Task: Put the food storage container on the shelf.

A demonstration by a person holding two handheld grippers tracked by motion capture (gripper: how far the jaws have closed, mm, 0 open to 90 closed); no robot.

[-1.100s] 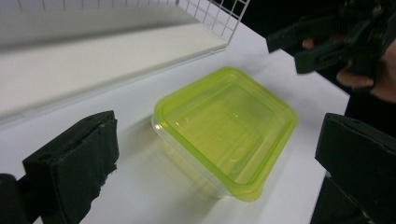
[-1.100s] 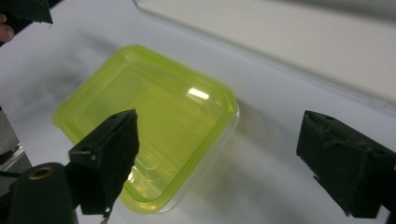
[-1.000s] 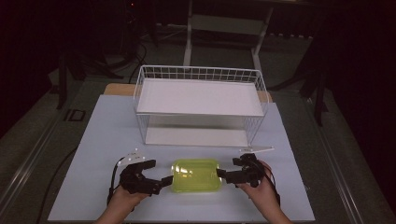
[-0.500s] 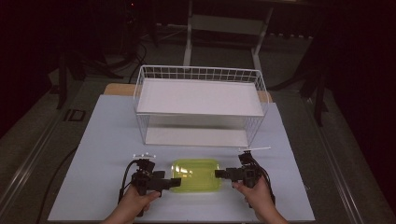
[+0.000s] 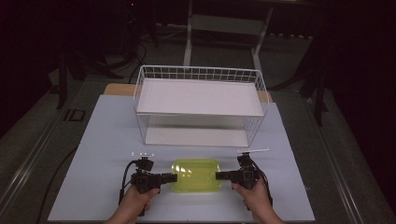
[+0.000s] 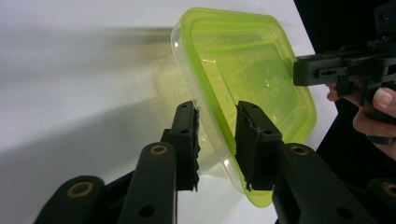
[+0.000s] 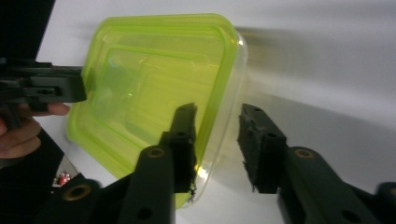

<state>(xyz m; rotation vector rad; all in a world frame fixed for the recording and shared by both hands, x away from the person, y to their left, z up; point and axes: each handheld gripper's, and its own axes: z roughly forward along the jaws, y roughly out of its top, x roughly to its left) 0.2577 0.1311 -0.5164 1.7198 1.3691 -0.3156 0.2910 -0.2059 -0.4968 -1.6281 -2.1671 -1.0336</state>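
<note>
Two hands are being seen entering at 6 o'clock in the high view, each wrapped around a claw. The left claw (image 5: 171, 178) is being held level and pointed toward 3 o'clock; the right claw (image 5: 221, 176) is being pointed toward 9 o'clock, facing it. Between them the yellow-green lidded container (image 5: 196, 175) is being carried or rested on the white counter (image 5: 102, 135); which cannot be told from above.

In the left gripper view the left claw (image 6: 215, 137) is being kept narrow, its jaws straddling the container (image 6: 243, 74) rim at one short end; the right-hand pad is lying against the lid edge, the other just beside the clear wall. Full clamping cannot be told. The opposite claw is being seen at 3 o'clock, at the far rim.

In the right gripper view the right claw (image 7: 217, 140) is being kept partly open, the rim of the container (image 7: 154, 79) sitting between the jaws; the left-hand pad is touching the lid, the other is standing apart from the wall.

Toward 12 o'clock, well apart from the container, a white wire basket (image 5: 200, 105) is being seen on the counter, a white panel lying across its upper part. Just in front of it, at 1 o'clock from the right claw, a thin white stick (image 5: 253, 151) is lying on the counter.
</note>
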